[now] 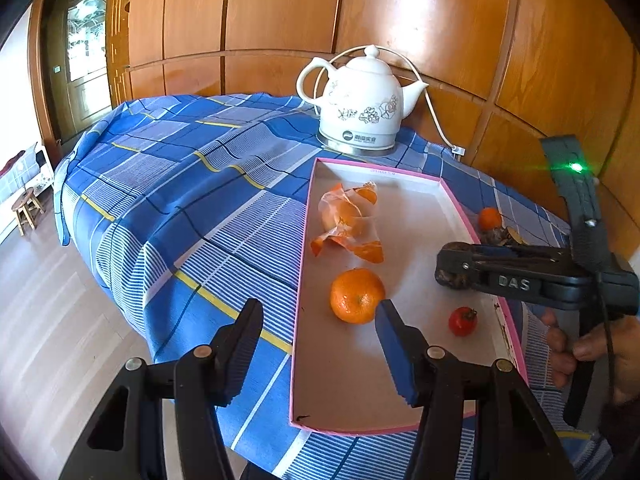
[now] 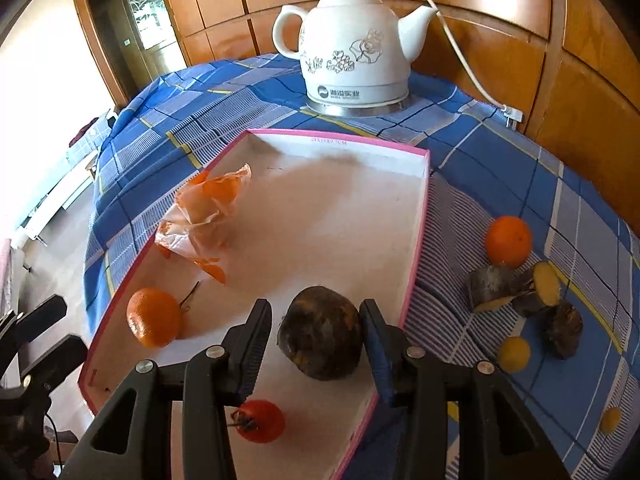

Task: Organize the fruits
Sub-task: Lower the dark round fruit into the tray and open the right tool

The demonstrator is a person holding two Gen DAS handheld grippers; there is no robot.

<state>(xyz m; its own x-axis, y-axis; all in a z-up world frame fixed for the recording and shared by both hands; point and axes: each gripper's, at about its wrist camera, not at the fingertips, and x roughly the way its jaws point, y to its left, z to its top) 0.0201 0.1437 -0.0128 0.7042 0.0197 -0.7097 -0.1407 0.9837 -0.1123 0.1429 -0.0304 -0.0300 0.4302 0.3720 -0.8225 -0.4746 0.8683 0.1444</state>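
A home: a checked tablecloth (image 1: 180, 184), a flowered white kettle (image 1: 360, 100), wood-panelled wall (image 1: 280, 8), a glazed door (image 1: 84, 40) upper left.

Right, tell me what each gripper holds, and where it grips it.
The right gripper clamps the dark round fruit by its two sides, over the tray. The left gripper holds nothing.
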